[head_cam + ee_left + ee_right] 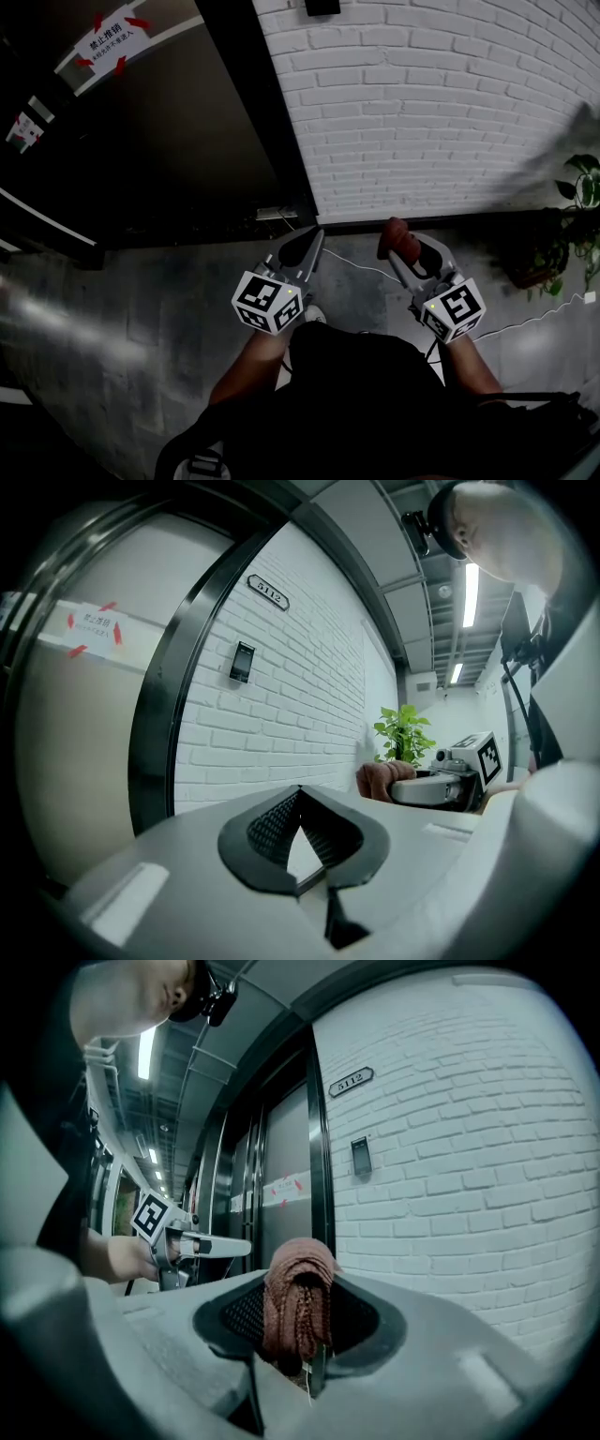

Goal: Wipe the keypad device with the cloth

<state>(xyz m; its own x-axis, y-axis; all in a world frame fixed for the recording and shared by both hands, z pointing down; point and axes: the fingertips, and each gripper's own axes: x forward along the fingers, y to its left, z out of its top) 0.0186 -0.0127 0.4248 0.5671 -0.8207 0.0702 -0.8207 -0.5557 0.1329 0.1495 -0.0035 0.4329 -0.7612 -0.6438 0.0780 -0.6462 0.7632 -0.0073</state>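
Left gripper (312,240): jaws pressed together, nothing between them.
Keypad device (361,1157): mounted on the white brick wall (422,103), above and well apart from both grippers.
Right gripper (405,251): clenched on the brown cloth (395,237), which is bunched at the jaw tips.

A white brick wall (422,103) meets a black door frame (262,122). A paper sign (106,39) with red arrows sticks on the door. A number plate (269,593) sits high on the bricks. A potted plant (572,225) stands near the wall, and a white cable (361,267) trails across the grey floor (141,309).
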